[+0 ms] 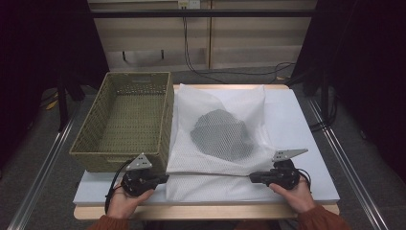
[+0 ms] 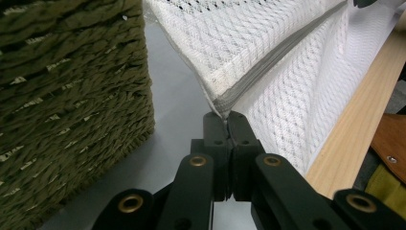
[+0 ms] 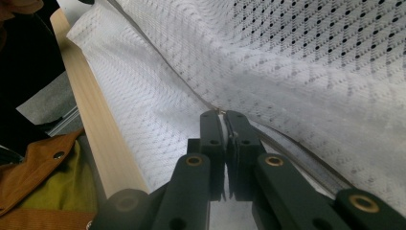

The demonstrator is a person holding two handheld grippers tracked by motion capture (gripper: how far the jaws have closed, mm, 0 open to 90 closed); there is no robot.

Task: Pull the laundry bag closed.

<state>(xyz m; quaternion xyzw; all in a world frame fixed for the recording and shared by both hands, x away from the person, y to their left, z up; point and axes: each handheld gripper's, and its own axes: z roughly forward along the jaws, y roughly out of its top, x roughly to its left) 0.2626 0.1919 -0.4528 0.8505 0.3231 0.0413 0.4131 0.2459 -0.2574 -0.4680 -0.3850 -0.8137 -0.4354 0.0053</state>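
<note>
High view: the fingers of the left gripper [image 1: 163, 178] and of the right gripper [image 1: 253, 177] are clamped on the near edge of a white mesh laundry bag [image 1: 218, 139], one at each near corner, holding that edge taut just above the desk [image 1: 306, 139]. A dark garment [image 1: 221, 134] lies inside the bag; an empty woven basket [image 1: 125, 120] stands to its left. Likely fault: the thin mesh slips from either pinch if the hands pull apart or lift unevenly, and the garment's weight would then drag the bag down.

Left gripper view: fingers [image 2: 215, 127] together on the bag's seamed corner [image 2: 222, 103], basket wall [image 2: 72, 96] just left. A lift could snag the mesh there.

Right gripper view: fingers [image 3: 212, 127] shut on the zip edge [image 3: 210, 103]; the mesh spreads beyond.
</note>
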